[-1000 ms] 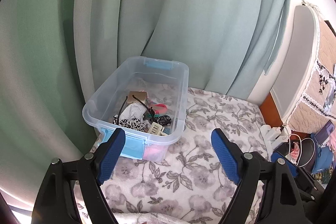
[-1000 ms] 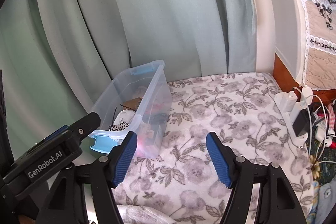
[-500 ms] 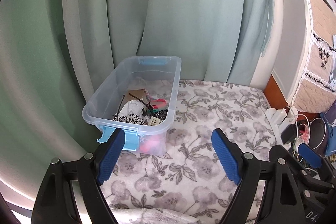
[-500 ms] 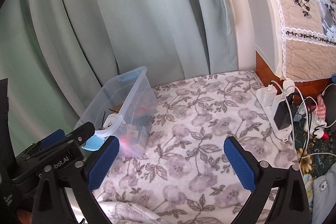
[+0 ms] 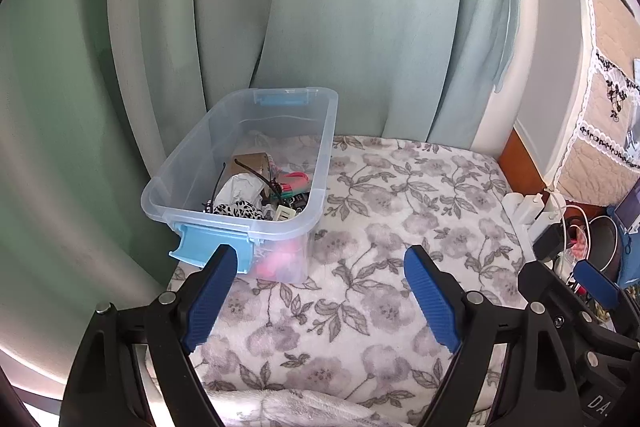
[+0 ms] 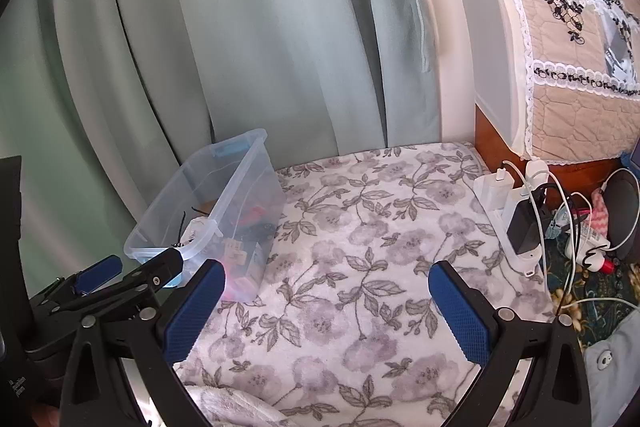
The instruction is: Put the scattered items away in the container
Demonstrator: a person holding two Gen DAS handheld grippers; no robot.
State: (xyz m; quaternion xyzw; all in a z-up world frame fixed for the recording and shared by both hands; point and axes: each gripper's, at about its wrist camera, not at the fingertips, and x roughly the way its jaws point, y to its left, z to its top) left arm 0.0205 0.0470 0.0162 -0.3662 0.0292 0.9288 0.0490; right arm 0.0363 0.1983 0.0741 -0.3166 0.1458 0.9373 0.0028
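A clear plastic container (image 5: pixel 192 155) with blue latches stands at the left of a floral blanket (image 5: pixel 384 227), against the curtain. Inside lie several small items: a leopard-print piece (image 5: pixel 236 207), white crumpled paper, a brown box, a pink clip. The container also shows in the right wrist view (image 6: pixel 224 187). My left gripper (image 5: pixel 320 291) is open and empty, held back from the container's near end. My right gripper (image 6: pixel 326 301) is open and empty above the blanket, right of the container.
Green curtains (image 5: pixel 320 27) hang behind the container. A white power strip with chargers and cables (image 6: pixel 516 211) lies along the blanket's right edge. A headboard with a lace cover (image 6: pixel 560 47) stands at the right. Clutter sits on the floor beyond.
Both grippers have pulled back and away from the container, which now looks smaller. The right gripper's jaws have opened wider. The container and its contents have not moved.
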